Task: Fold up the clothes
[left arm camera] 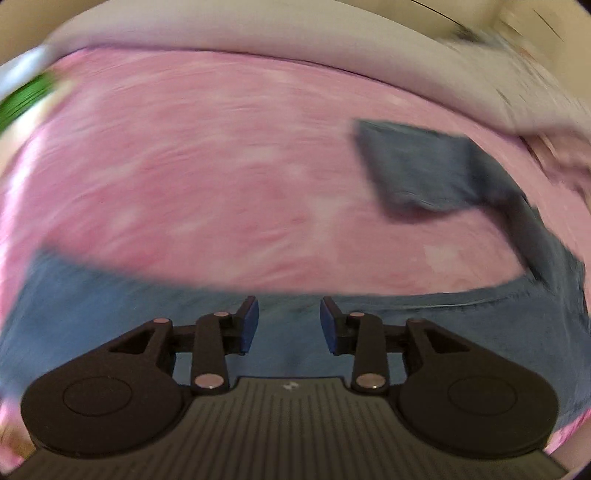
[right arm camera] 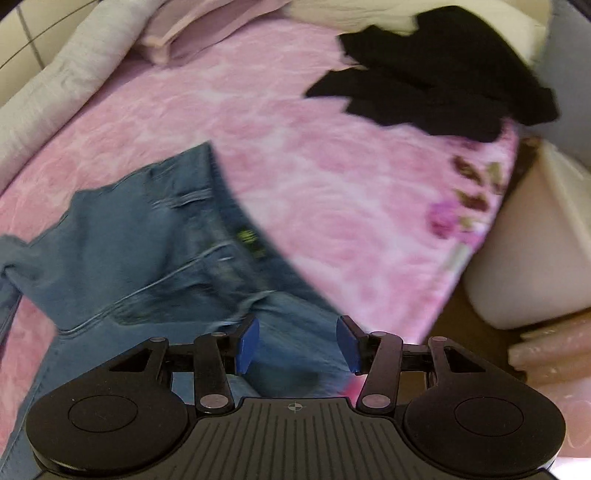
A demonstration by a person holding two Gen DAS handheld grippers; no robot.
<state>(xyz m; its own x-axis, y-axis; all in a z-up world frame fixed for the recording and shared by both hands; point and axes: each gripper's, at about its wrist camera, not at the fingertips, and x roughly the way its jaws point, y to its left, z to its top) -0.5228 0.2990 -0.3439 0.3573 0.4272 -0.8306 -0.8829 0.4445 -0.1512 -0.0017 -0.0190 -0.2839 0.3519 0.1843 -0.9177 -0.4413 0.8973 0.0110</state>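
Note:
Blue jeans [left arm camera: 110, 295] lie on a pink bedspread [left arm camera: 221, 166]. In the left wrist view one leg end [left arm camera: 417, 170] lies folded over at the right. My left gripper [left arm camera: 289, 325] is open and empty just above the denim. In the right wrist view the jeans [right arm camera: 147, 258] lie spread at the left with waistband and seams showing. My right gripper [right arm camera: 297, 347] is open and empty over the denim near the bed's edge. Both views are motion-blurred.
A black garment [right arm camera: 432, 81] lies at the far right of the pink bedspread [right arm camera: 332, 166]. A grey rolled blanket [right arm camera: 66, 81] runs along the left side, with a pink pillow [right arm camera: 199, 26] beyond. A cream cushion [right arm camera: 532, 240] sits off the bed's right edge.

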